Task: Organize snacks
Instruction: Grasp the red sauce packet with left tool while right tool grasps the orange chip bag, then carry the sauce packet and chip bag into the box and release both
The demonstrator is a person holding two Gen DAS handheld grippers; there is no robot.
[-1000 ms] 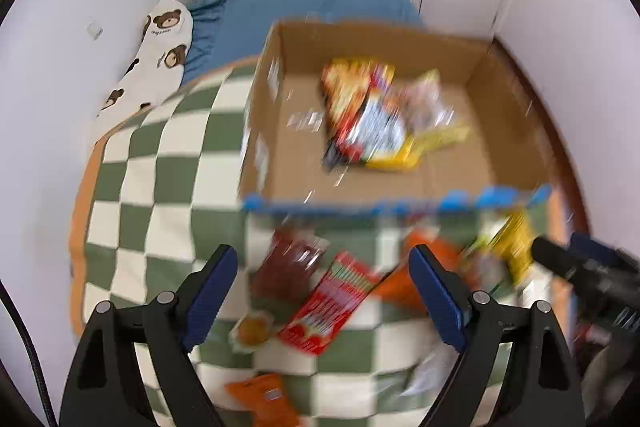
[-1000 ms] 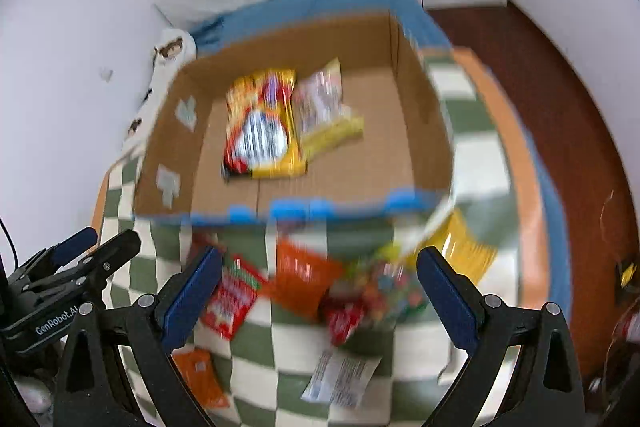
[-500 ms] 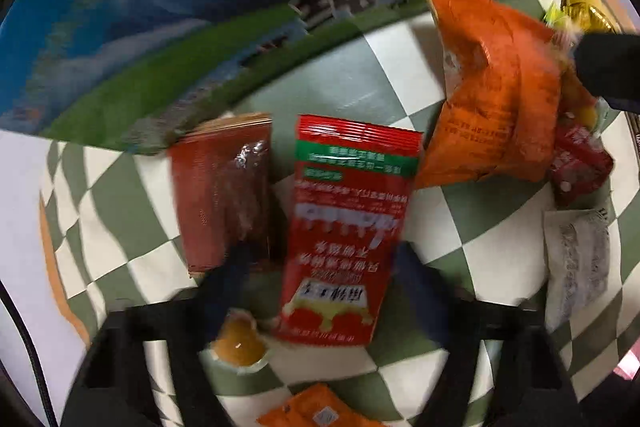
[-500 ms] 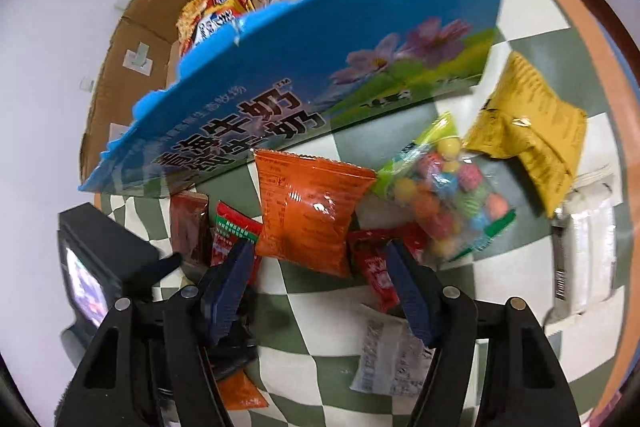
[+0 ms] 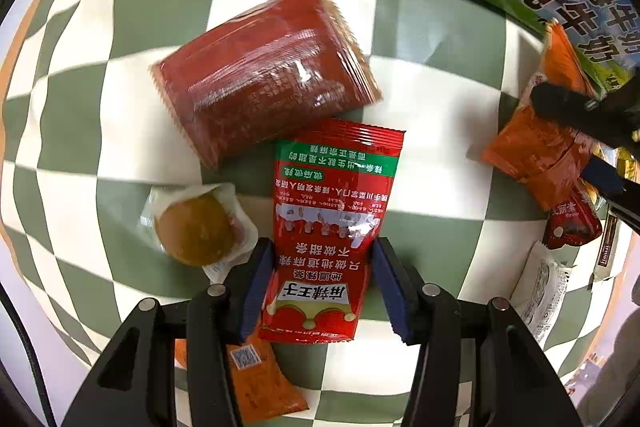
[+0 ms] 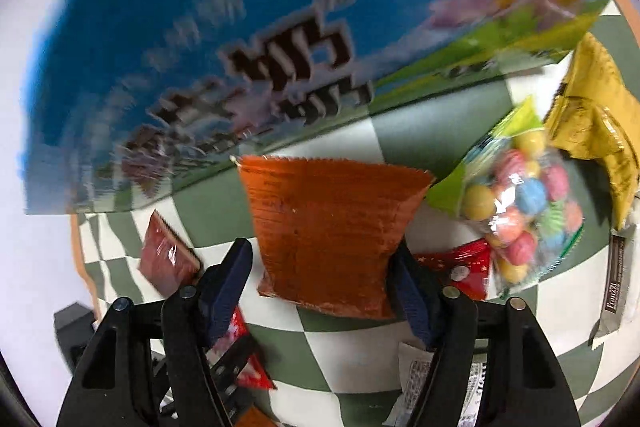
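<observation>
Both grippers have come down from above the cardboard box to the snacks on the checkered cloth, and their jaws have just been closing.

In the left wrist view, the left gripper [image 5: 323, 283] now has the red spicy-strip packet [image 5: 329, 223] between its blue pads; both pads touch the packet's lower sides, so it is pinched. This packet lies in the lower middle of the frame on the green and white checkered cloth [image 5: 436, 27]. Just above it, partly overlapping its top edge, is a dark red clear-wrapped snack [image 5: 264, 75]. To the left of the packet lies a small round yellow-brown snack in a clear wrapper [image 5: 196, 227], just beside the left pad. An orange sachet [image 5: 260, 383] lies under the left finger at the bottom.

In the right wrist view, the right gripper [image 6: 324, 287] holds the orange snack bag [image 6: 328, 231] between its pads in the middle of the frame. The right pad presses the bag's side; the left pad stands just beside the bag, and I cannot tell if it touches. To the right are a bag of colourful candy balls [image 6: 520, 203] and a yellow packet [image 6: 596, 119] at the right edge. The blue printed box wall [image 6: 240, 27] fills the upper part, blurred.
</observation>
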